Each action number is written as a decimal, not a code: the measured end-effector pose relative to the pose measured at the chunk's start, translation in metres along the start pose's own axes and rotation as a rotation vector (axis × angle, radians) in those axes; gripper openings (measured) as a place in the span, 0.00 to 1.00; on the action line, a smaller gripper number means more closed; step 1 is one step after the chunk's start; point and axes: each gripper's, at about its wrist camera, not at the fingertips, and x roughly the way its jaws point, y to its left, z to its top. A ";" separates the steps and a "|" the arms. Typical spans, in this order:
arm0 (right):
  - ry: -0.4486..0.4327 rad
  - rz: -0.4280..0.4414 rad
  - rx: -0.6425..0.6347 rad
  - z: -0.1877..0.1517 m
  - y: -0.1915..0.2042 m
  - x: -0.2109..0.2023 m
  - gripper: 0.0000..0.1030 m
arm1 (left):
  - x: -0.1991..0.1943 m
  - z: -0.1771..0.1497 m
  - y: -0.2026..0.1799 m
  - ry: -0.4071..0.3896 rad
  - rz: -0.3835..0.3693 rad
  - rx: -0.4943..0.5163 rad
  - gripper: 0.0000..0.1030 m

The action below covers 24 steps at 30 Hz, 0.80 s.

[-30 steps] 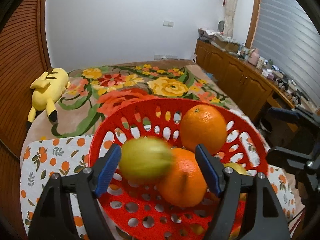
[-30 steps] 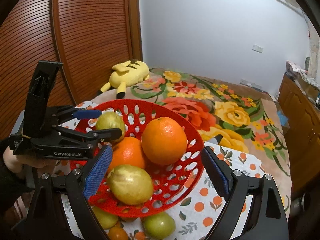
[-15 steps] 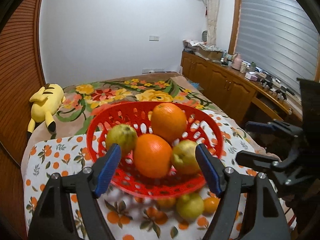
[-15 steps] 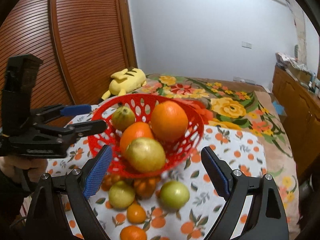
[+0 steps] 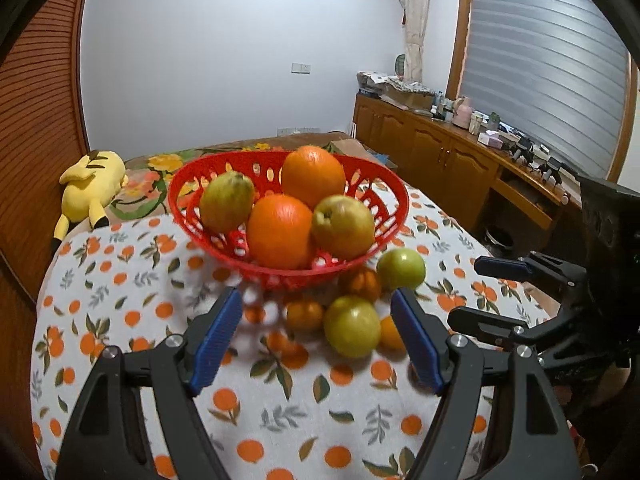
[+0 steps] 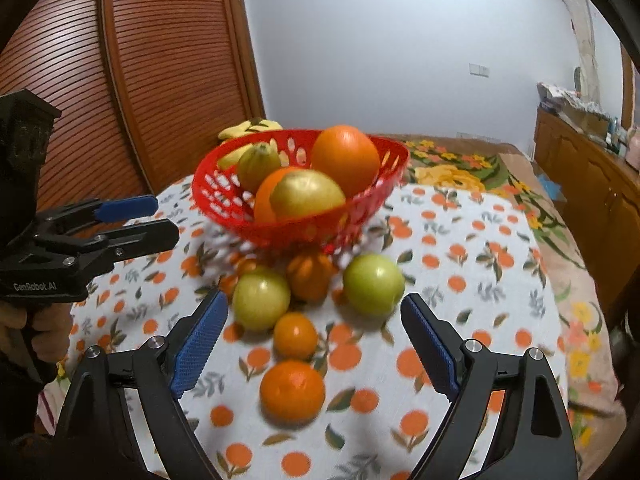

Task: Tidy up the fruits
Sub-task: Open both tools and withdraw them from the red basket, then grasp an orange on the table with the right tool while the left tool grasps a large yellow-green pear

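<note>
A red perforated basket (image 5: 188,188) (image 6: 208,184) stands on the orange-print tablecloth (image 5: 120,288). It holds two oranges (image 5: 279,230) and two yellow-green fruits (image 5: 226,201). In front of it lie two green apples (image 6: 261,300) (image 6: 373,284) and several small tangerines (image 6: 292,390). My left gripper (image 5: 315,300) is open and hangs back from the basket, nothing in its jaws. My right gripper (image 6: 314,302) is over the loose fruit; its jaws are closing a little but grip nothing. Each gripper shows in the other's view: the right gripper (image 5: 468,291), the left gripper (image 6: 166,218).
A yellow plush toy (image 5: 90,184) lies on the flowered bedspread (image 6: 460,172) behind the table. Slatted wooden doors (image 6: 160,60) stand on the left. A wooden cabinet (image 5: 460,156) with clutter on top runs along the right wall under a blind.
A yellow-green fruit left my left gripper's jaws and now lies in the basket. Both grippers drew back from the basket, bringing the loose fruit on the table into view.
</note>
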 end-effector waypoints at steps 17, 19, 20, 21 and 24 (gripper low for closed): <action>0.086 0.039 0.020 -0.042 0.009 0.021 0.57 | 0.011 -0.043 -0.007 0.057 -0.019 -0.025 0.75; 0.099 0.038 0.017 -0.044 0.009 0.024 0.53 | 0.013 -0.045 -0.007 0.062 -0.020 -0.028 0.75; 0.105 0.038 0.017 -0.045 0.009 0.026 0.52 | 0.014 -0.046 -0.007 0.064 -0.021 -0.029 0.75; 0.109 0.039 0.016 -0.045 0.010 0.027 0.52 | 0.015 -0.047 -0.007 0.066 -0.022 -0.030 0.75; 0.124 0.040 0.010 -0.046 0.011 0.031 0.49 | 0.017 -0.048 -0.009 0.070 -0.024 -0.030 0.75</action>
